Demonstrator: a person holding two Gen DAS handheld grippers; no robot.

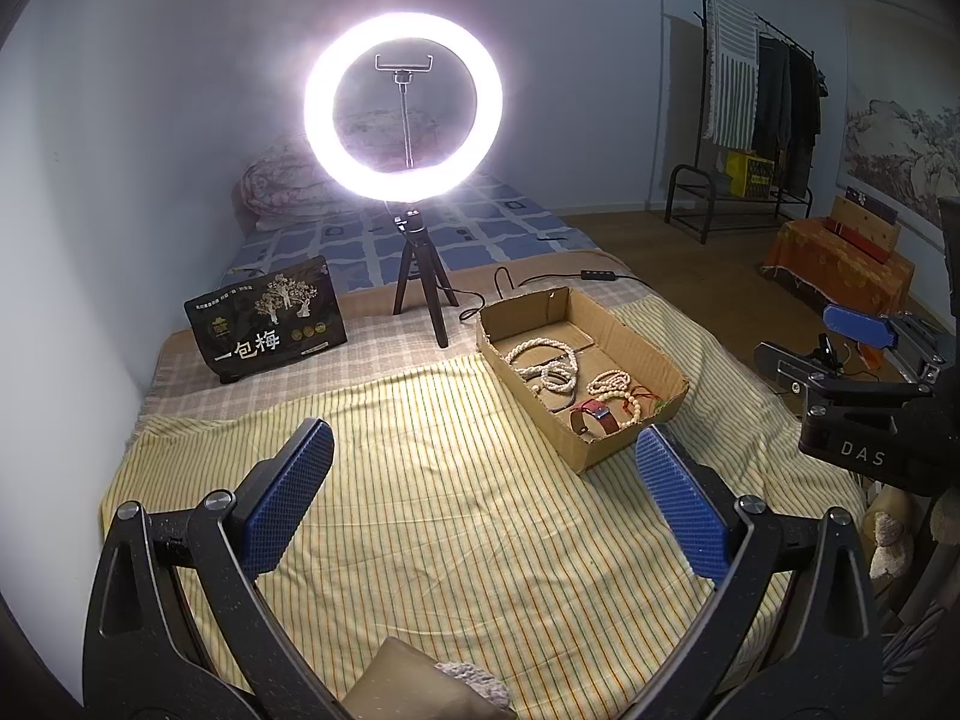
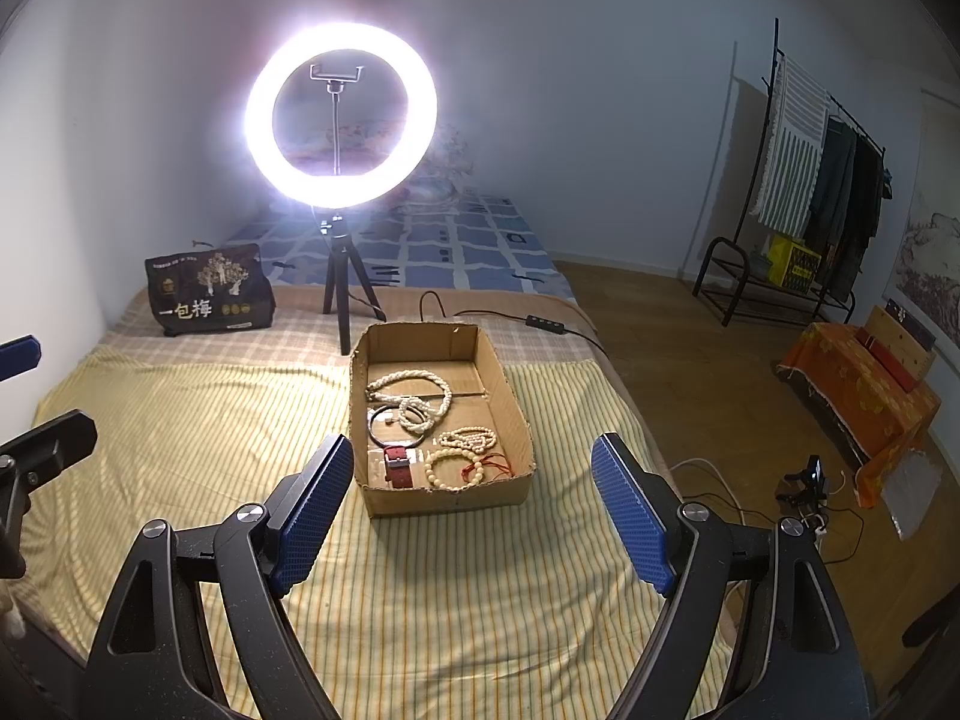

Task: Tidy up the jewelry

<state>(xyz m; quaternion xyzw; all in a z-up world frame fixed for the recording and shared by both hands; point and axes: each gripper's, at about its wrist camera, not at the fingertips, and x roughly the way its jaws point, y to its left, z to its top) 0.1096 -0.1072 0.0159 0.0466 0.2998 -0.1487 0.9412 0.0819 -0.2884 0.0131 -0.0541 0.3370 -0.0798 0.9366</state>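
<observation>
- L gripper: fingers wide apart, nothing betw them, only striped cloth of the bed below
- R gripper: fingers also spread wide, holding nothing; hangs above the cloth
- Box (open cardboard) sits on the cloth just ahead of the R fingers, near end framed betw their tips; from the L wrist view box lies ahead & to the right, its near corner just beside the right L finger tip
- In box, far half: pale bead necklace looped, w/ smaller bead coil touching it & a dark thin ring beside
- Near half: red-strap watch at left, bead bracelet w/ red cord next to it, small bead strand just behind
- All jewelry inside box, none on the cloth; whether pieces overlap at the watch, can't tell
- Ring light on tripod beyond the box, lit; its cable runs behind the box
- Black bag ahead-left of the fingers, well apart from box
- R gripper body visible at right edge of L view, well apart from L fingers
</observation>
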